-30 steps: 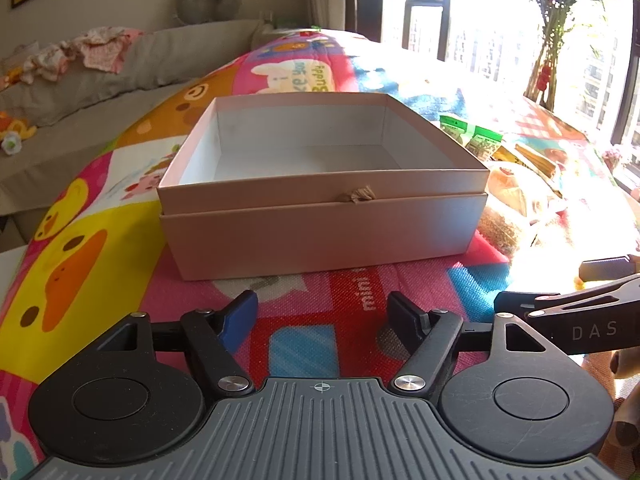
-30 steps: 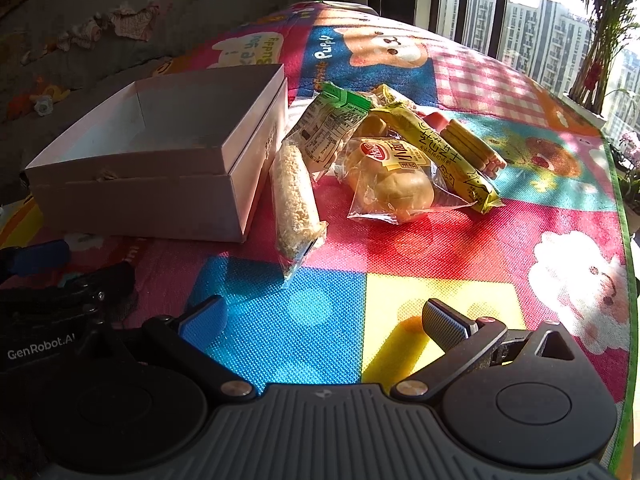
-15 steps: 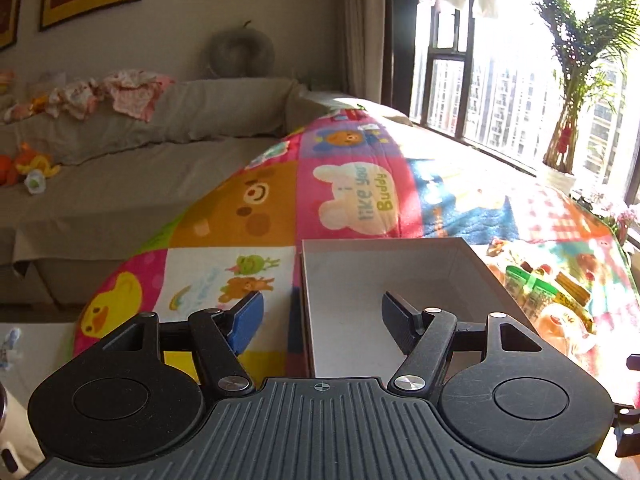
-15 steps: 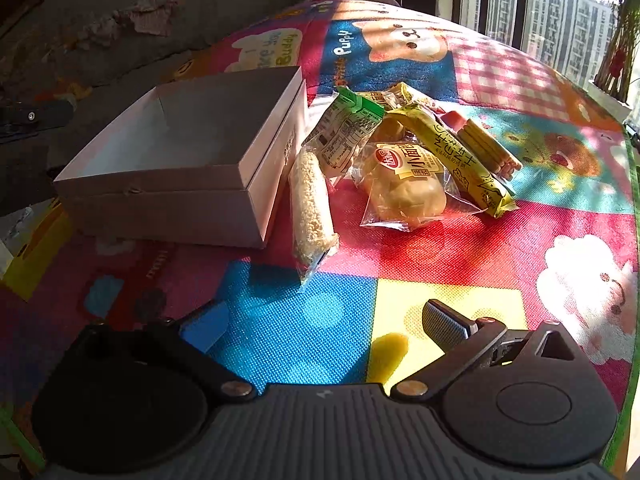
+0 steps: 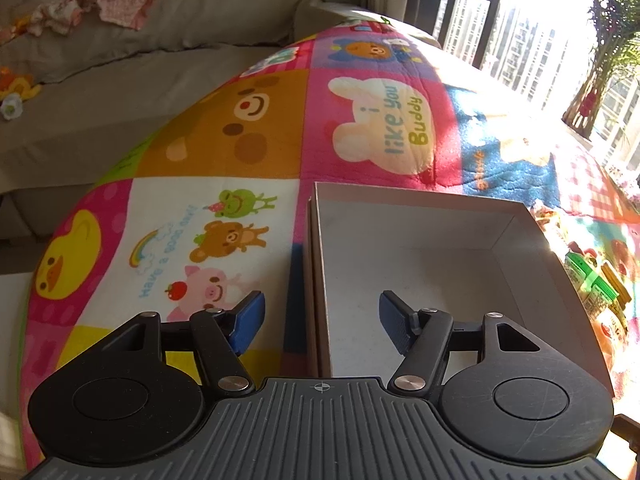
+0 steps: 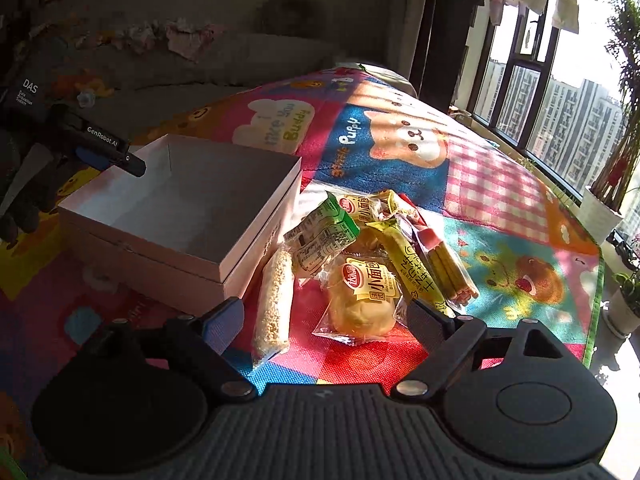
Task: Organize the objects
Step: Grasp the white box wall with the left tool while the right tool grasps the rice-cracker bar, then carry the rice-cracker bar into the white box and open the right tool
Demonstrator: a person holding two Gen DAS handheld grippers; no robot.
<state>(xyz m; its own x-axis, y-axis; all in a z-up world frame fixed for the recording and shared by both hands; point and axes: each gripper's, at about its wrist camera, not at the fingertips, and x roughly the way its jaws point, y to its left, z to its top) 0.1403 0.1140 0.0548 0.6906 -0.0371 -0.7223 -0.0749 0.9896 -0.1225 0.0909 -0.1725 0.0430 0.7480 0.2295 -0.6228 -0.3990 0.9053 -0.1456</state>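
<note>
An empty open pink box (image 5: 400, 208) (image 6: 260, 224) sits on a colourful cartoon play mat (image 5: 280, 128). My left gripper (image 5: 320, 320) is open and empty, hovering over the box's left wall; one finger is outside it, one over the inside. To the right of the box lies a pile of snacks: a long rice bar (image 6: 274, 300), a wrapped bun (image 6: 362, 300), a green-topped packet (image 6: 320, 236), a yellow packet (image 6: 412, 264) and biscuit sticks (image 6: 448, 268). My right gripper (image 6: 324, 316) is open and empty, just in front of the rice bar and bun.
A grey sofa (image 5: 120, 60) with clothes lies behind the mat. Windows and potted plants (image 6: 612, 184) are at the right. The left gripper and its gloved hand (image 6: 24, 200) show at the left of the right wrist view. The snacks also show at the right edge (image 5: 596, 292).
The left gripper rose from in front of the box and now hovers over its left wall. The right gripper moved forward, closer to the snacks.
</note>
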